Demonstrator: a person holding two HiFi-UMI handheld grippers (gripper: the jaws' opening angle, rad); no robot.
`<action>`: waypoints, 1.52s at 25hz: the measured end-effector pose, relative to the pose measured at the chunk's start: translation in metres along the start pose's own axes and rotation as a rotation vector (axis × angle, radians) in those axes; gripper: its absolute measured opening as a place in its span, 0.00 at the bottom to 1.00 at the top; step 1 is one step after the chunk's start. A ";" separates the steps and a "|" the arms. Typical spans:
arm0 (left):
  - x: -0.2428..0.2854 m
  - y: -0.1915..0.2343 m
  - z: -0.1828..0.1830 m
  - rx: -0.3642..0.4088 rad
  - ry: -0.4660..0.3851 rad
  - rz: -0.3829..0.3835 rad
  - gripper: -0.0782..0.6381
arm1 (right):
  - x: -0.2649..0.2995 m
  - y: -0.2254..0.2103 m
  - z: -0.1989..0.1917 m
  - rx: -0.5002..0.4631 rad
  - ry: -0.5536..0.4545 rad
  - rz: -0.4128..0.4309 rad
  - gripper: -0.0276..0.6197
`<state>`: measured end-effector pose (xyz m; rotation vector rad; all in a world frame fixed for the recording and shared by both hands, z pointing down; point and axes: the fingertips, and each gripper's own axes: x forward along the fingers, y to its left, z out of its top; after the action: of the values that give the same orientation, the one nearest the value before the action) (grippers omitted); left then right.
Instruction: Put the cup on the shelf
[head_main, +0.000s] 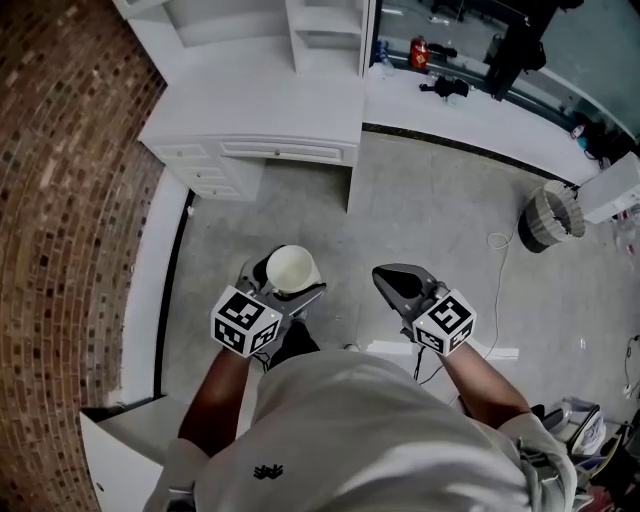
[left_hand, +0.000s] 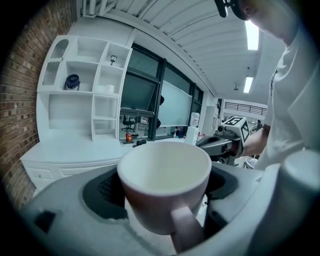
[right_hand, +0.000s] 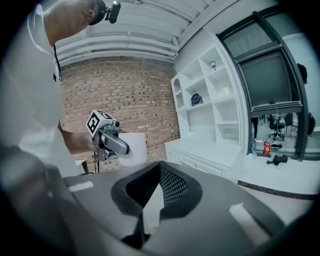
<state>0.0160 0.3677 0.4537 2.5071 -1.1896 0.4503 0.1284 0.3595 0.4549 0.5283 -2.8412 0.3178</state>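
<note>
While the left gripper (head_main: 287, 284) pinches the upright cup (head_main: 291, 267), the shelf (head_main: 245, 22) stands well apart, ahead and slightly left, nearer that arm; the right gripper (head_main: 392, 278) is pressed together, empty.

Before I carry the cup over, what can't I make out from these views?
The cup underside: left gripper view, hidden behind its handle and the jaws of the left hand-held gripper; the head view shows only its mouth.
The shelf upper compartments: head view, cut off by the top edge.
The dark object in one shelf compartment: left gripper view, too small to identify.
</note>
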 end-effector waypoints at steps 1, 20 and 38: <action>0.003 0.012 0.004 0.004 -0.001 -0.009 0.72 | 0.009 -0.006 0.004 0.005 -0.008 -0.009 0.06; 0.028 0.247 0.070 0.085 0.024 -0.140 0.72 | 0.205 -0.076 0.083 0.054 0.005 -0.147 0.06; 0.161 0.326 0.152 0.096 0.038 -0.112 0.71 | 0.224 -0.240 0.117 0.058 -0.026 -0.168 0.06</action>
<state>-0.1218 -0.0009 0.4353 2.6183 -1.0309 0.5349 -0.0070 0.0385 0.4437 0.7822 -2.7959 0.3647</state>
